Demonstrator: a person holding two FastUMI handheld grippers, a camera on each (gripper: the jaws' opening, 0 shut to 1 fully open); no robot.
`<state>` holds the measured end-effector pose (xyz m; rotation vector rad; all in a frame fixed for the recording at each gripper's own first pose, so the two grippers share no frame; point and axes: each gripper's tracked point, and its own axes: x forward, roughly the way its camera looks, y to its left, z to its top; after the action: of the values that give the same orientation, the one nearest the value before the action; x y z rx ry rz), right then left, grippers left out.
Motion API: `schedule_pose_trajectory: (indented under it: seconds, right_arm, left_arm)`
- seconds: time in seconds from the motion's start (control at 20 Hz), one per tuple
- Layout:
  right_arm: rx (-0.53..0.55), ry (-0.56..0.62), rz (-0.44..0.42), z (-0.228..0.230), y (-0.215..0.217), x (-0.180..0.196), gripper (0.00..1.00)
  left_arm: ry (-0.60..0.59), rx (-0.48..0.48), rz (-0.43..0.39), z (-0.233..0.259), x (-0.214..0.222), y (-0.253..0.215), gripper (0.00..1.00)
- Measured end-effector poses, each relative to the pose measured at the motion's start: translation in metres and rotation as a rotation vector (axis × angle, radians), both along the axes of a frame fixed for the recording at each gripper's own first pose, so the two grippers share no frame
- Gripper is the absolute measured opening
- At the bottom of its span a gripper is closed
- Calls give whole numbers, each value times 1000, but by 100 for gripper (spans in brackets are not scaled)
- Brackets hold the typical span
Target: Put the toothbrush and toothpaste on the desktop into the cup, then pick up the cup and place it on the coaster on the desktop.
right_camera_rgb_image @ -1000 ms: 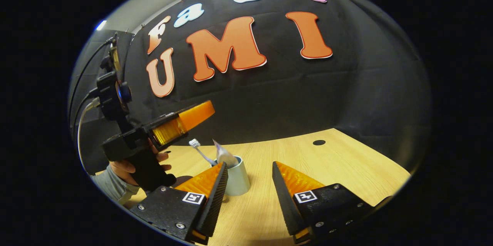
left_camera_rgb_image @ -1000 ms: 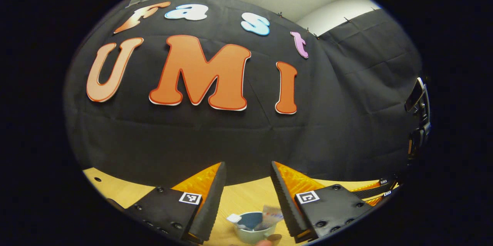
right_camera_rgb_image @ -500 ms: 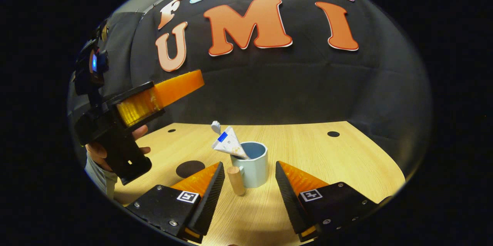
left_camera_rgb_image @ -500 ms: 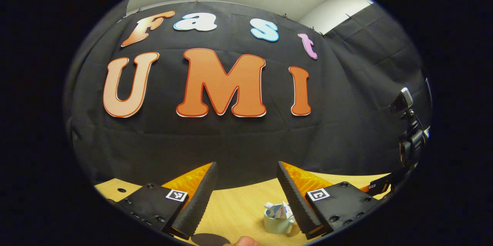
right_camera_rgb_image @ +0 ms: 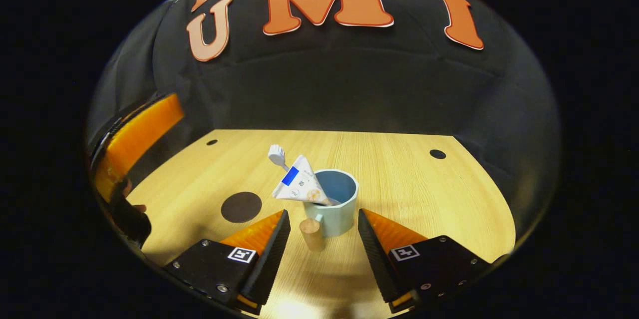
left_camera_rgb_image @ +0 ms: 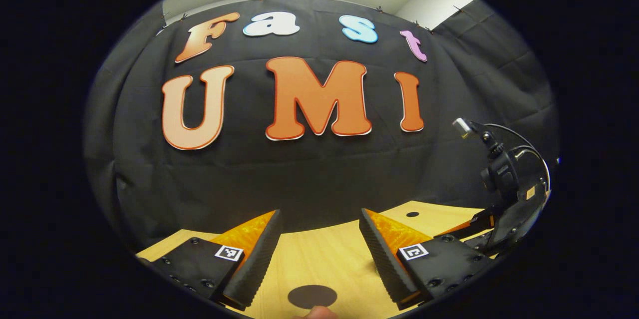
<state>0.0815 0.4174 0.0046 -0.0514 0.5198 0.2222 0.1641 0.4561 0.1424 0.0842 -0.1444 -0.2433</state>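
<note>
Standing upright on the pale wooden surface (right_camera_rgb_image: 414,184), the light blue cup (right_camera_rgb_image: 335,204) sits just ahead of the right gripper (right_camera_rgb_image: 319,239), roughly in line with the gap between its jaws, which are spread wide and grip nothing. The cup's wooden handle (right_camera_rgb_image: 312,233) points back toward the camera and lies between the two jaws without touching either. Both the toothbrush (right_camera_rgb_image: 277,155) and the toothpaste (right_camera_rgb_image: 301,187) are already inside the cup: the toothpaste tube leans out over the rim toward the left with its flat crimped end up, and the toothbrush head pokes up just behind it, also tilted left. The coaster (right_camera_rgb_image: 241,206), a dark round disc, lies flat on the surface to the left of the cup, near it but apart. In the right gripper view the left gripper's finger shows at the far left edge, well above the surface, with part of a hand (right_camera_rgb_image: 131,204) below it. In the left gripper view the left gripper (left_camera_rgb_image: 319,249) also has its jaws wide open and holding nothing, raised over the surface, with the coaster (left_camera_rgb_image: 312,296) lying below and between them at the bottom of the view, and the right gripper's body and cables at the right edge
</note>
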Motion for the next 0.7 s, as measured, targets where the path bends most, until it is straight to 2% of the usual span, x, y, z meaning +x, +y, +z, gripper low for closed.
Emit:
schedule_pose_trajectory:
  seconds: [0.1,0.35,0.45,0.55,0.6,0.7]
  right_arm:
    - [-25,81,-7,-14,2,2,83]
    - [-73,228,-64,-29,-3,19,83]
    - [-80,280,-66,-33,-2,26,83]
    - [-111,322,-69,-37,-2,28,83]
    - [-128,340,-60,-39,-2,28,83]
    - [-160,390,-55,-50,-1,26,83]
  left_arm:
    - [19,-1,25,-6,-7,18,99]
    - [27,42,100,-15,-24,60,96]
    - [32,41,116,-20,-28,72,95]
    - [38,29,134,-24,-30,83,99]
    - [46,21,138,-27,-29,87,95]
    - [63,8,148,-31,-27,90,97]
